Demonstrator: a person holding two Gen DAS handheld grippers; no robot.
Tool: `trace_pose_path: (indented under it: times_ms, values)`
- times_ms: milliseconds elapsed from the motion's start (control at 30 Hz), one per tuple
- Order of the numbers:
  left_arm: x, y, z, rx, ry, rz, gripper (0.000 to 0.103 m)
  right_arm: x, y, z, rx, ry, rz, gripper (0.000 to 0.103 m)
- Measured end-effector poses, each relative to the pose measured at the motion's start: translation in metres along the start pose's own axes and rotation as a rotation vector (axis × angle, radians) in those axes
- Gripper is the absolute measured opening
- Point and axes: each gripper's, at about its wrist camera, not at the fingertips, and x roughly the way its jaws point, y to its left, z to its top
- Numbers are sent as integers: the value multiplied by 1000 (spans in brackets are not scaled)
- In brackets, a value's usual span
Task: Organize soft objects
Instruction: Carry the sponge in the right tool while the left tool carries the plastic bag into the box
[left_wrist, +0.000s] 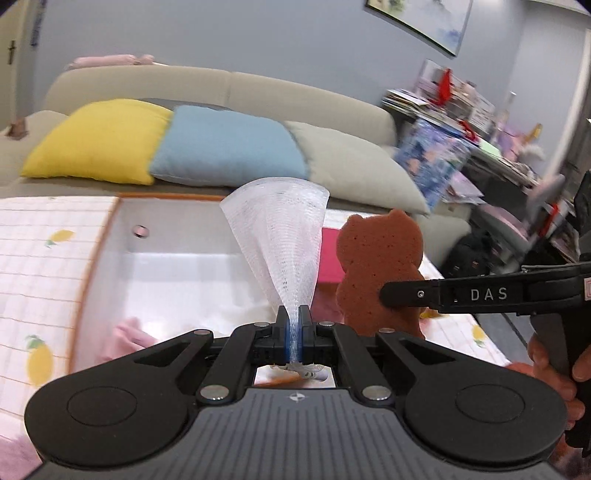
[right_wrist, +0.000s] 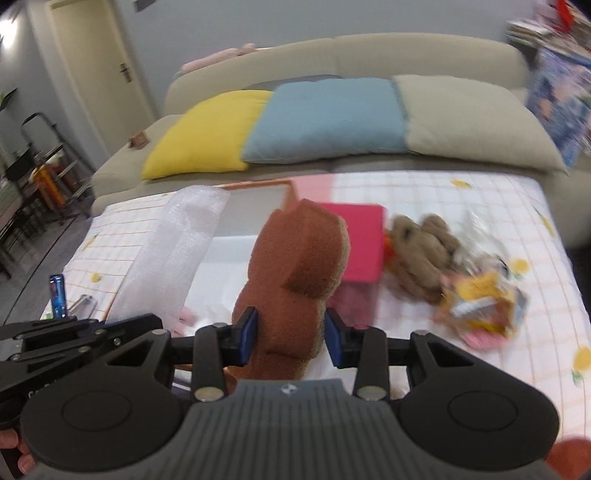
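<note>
1. Left gripper (left_wrist: 294, 325): jaws pinched right together on a strip of white foam netting (left_wrist: 277, 236). The netting fans up and out from the blue pads, clear of the table.
2. Right gripper (right_wrist: 290, 332): jaws part open, blue pads pressing both sides of a brown bear-shaped sponge (right_wrist: 295, 273). Sponge stands upright between them, head up.
3. In the left wrist view the same sponge (left_wrist: 376, 273) shows just right of the netting, w/ the right gripper's black finger marked "DAS" across its lower body. A person's hand (left_wrist: 554, 373) grips that handle at the right edge.
4. Both held things hang over a table w/ a pink-check lemon-print cloth (right_wrist: 498, 206).
5. White bin w/ orange rim (left_wrist: 110, 236) sits on the table below and left of the netting; something pale pink lies in its near corner, too blurred to name.
6. Pink block (right_wrist: 362, 243) lies just behind the sponge. Right of it, a tan plush toy (right_wrist: 421, 254), then a crumpled yellow-and-pink packet (right_wrist: 480, 306) touching the plush; detail blurred.
7. Behind the table: beige sofa (right_wrist: 406, 51) w/ three cushions in a row – yellow (right_wrist: 207, 140), blue (right_wrist: 328, 118), grey-beige (right_wrist: 472, 118).
8. Cluttered shelves (left_wrist: 461, 110) to the right of the sofa, blurred.
</note>
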Motion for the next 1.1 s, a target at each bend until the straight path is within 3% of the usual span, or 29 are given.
trace_pose_path:
  times_ms: [300,467,867,933,1100]
  values:
    - [22,38,27,9,58,92,3,55,48,46,-119,36,7,38]
    - [53,57,37,25,121,108,3,99,62,65,-178,79,-48,38]
    - [126,81,32,56,293,127,3,178,78,76,-351,195,-163,38]
    - [134,84,30,58,314,128,3,183,83,76,-406,183,-189,38]
    - [143,89,23,60,348,137,3,195,89,78,-445,219,-170,36]
